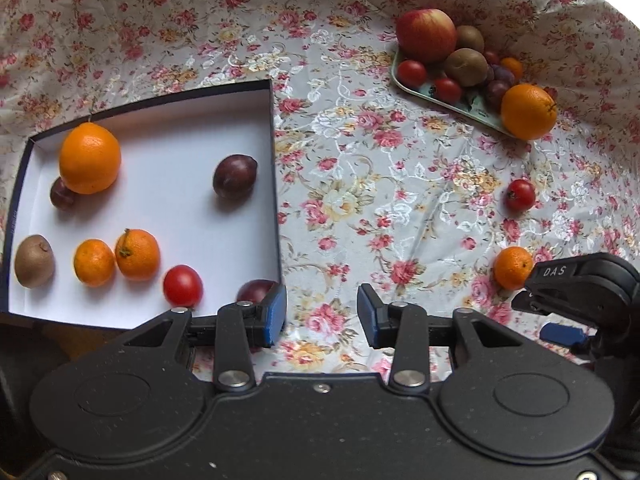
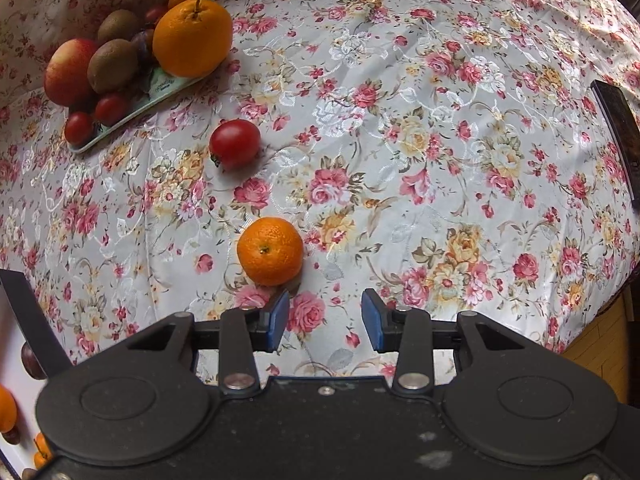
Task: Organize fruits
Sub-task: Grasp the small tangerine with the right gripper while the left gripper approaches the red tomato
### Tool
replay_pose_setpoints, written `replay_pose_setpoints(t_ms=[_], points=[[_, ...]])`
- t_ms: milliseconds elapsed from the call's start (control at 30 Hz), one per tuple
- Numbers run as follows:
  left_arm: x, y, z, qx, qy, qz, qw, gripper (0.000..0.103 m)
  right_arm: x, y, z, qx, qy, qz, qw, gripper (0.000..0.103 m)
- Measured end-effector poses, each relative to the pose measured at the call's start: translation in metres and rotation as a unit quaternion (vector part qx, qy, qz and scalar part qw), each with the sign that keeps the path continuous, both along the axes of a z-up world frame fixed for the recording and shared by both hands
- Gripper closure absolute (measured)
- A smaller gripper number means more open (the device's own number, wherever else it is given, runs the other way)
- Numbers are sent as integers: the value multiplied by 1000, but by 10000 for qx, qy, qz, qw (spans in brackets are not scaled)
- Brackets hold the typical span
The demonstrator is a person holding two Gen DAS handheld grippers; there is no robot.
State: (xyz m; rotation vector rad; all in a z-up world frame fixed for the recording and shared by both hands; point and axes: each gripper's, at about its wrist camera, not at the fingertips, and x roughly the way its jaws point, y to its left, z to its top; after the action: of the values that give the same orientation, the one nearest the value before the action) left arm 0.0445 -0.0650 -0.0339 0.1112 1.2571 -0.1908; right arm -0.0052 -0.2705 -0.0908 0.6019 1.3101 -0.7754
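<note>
1. Left gripper point(image 1: 321, 312): fingers parted, nothing held, at the box's point(image 1: 274, 168) near right corner.
2. Right gripper point(image 2: 325, 316): fingers parted, empty, just short of a loose mandarin point(image 2: 270, 251) on the tablecloth point(image 2: 400, 140).
3. Tomato point(image 2: 235, 143): loose, between the mandarin and the tray point(image 2: 160, 96).
4. Box: holds nine fruits.

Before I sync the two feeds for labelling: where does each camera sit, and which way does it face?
Left wrist: on the left gripper, looking down at the white box and floral cloth; the right gripper shows at the edge.
Right wrist: on the right gripper, facing the loose mandarin and tomato.
Shared: mandarin, tomato, fruit tray.
</note>
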Motion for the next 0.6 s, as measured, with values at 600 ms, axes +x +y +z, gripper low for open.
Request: replay_pose_setpoints(t_ms=[600], points=[[3,17,3,-70,-37,-173,9998,55,14,18,-13,-656,223,236,9973,92]])
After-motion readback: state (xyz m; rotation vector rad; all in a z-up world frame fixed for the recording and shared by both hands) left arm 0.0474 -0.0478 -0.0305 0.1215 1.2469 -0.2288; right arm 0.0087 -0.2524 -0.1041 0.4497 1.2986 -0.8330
